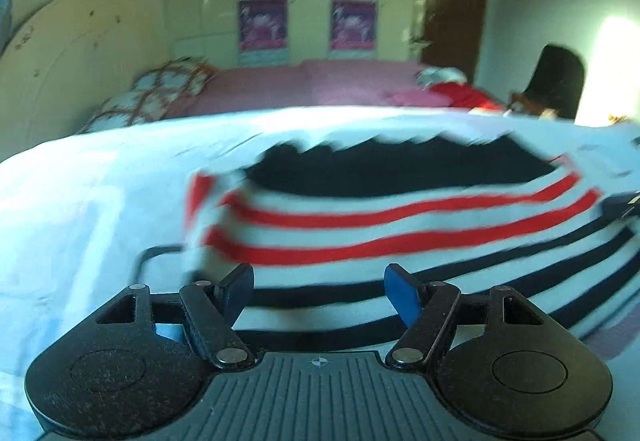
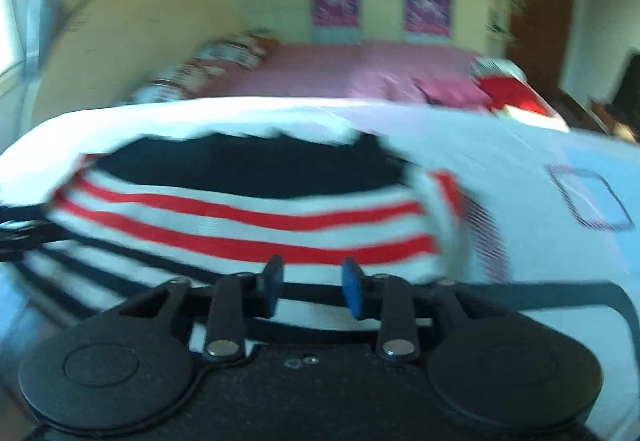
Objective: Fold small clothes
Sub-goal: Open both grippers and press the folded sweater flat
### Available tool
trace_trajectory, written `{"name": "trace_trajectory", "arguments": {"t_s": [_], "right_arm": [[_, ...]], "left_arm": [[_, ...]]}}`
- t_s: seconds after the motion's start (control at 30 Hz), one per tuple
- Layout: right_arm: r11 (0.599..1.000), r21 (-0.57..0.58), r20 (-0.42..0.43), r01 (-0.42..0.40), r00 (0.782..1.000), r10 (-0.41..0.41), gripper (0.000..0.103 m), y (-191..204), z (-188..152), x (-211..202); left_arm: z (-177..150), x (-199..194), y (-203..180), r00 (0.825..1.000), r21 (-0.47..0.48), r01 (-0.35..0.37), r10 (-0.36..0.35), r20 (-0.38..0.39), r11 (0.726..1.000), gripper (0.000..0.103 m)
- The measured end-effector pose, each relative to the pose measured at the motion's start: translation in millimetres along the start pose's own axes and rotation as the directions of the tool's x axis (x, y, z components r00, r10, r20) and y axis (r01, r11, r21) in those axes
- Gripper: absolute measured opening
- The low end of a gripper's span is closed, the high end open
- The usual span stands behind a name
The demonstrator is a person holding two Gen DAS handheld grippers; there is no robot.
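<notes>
A: In the left wrist view, what do the jaws of the left gripper [image 1: 319, 291] do?

B: They stand wide apart and nothing is between them. The striped garment [image 1: 400, 225] lies just under and ahead of them, on the white sheet [image 1: 80, 209] of the bed. The picture is blurred, so I cannot say if a pad touches the cloth.

A: How does the garment lie?

B: It is spread flat, near the front edge of the bed. The dark part with the jagged white border is on the far side, the red stripes are in the middle, and the dark thin stripes are nearest the gripper. Its left end seems turned up a little. I think it is spread like this so that a fold can be made across it.

A: And the right wrist view?

B: The right gripper [image 2: 312, 287] has its jaws partly apart, narrower than the left, and the gap between them is free. They grip nothing. The same garment [image 2: 240, 217] lies below them, with its right end [image 2: 448, 201] raised and curled. At the left edge of this view a dark part [image 2: 16, 229] shows over the cloth, probably the other gripper.

A: Why does each one hover at one end?

B: I judge that each gripper is to take one side of the garment, so that both ends can be lifted together.

A: What is behind?

B: A pink bed cover [image 2: 340, 73] and a patterned pillow [image 1: 160, 93] near the far edge.
</notes>
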State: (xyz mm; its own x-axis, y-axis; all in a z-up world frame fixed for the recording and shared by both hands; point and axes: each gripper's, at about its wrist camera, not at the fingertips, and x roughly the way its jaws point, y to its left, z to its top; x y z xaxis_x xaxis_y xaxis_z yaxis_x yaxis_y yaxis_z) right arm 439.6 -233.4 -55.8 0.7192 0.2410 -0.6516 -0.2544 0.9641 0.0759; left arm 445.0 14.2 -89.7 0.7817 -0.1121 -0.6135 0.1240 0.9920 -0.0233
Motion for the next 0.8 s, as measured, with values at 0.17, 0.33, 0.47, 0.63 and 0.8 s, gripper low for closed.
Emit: {"name": "trace_trajectory", "arguments": {"t_s": [0.17, 0.33, 0.47, 0.63, 0.8], "right_arm": [[0.991, -0.114, -0.038, -0.069, 0.997, 0.065, 0.045, 67, -12, 11], [0.984, -0.179, -0.038, 0.014, 0.999, -0.021, 0.044, 65, -35, 12], [0.984, -0.145, -0.025, 0.106, 0.994, -0.111, 0.044, 25, -48, -12], [0.993, 0.026, -0.043, 0.117, 0.992, -0.116, 0.04, -43, -71, -36], [0.985, 0.019, -0.046, 0.171, 0.984, -0.17, 0.042, -26, -66, -36]], "left_arm": [[-7, 4, -53, 0.998, 0.072, 0.044, -0.041, -0.038, 0.996, 0.072], [-29, 0, -46, 0.999, 0.076, -0.017, 0.021, -0.046, 0.997, 0.081], [-37, -14, -12, 0.998, 0.029, -0.049, 0.051, -0.04, 0.998, 0.081], [-53, -23, 14, 0.998, 0.012, -0.065, 0.065, -0.026, 0.998, 0.081], [-44, -25, 11, 0.996, -0.004, -0.088, 0.087, -0.029, 0.996, 0.081]]}}
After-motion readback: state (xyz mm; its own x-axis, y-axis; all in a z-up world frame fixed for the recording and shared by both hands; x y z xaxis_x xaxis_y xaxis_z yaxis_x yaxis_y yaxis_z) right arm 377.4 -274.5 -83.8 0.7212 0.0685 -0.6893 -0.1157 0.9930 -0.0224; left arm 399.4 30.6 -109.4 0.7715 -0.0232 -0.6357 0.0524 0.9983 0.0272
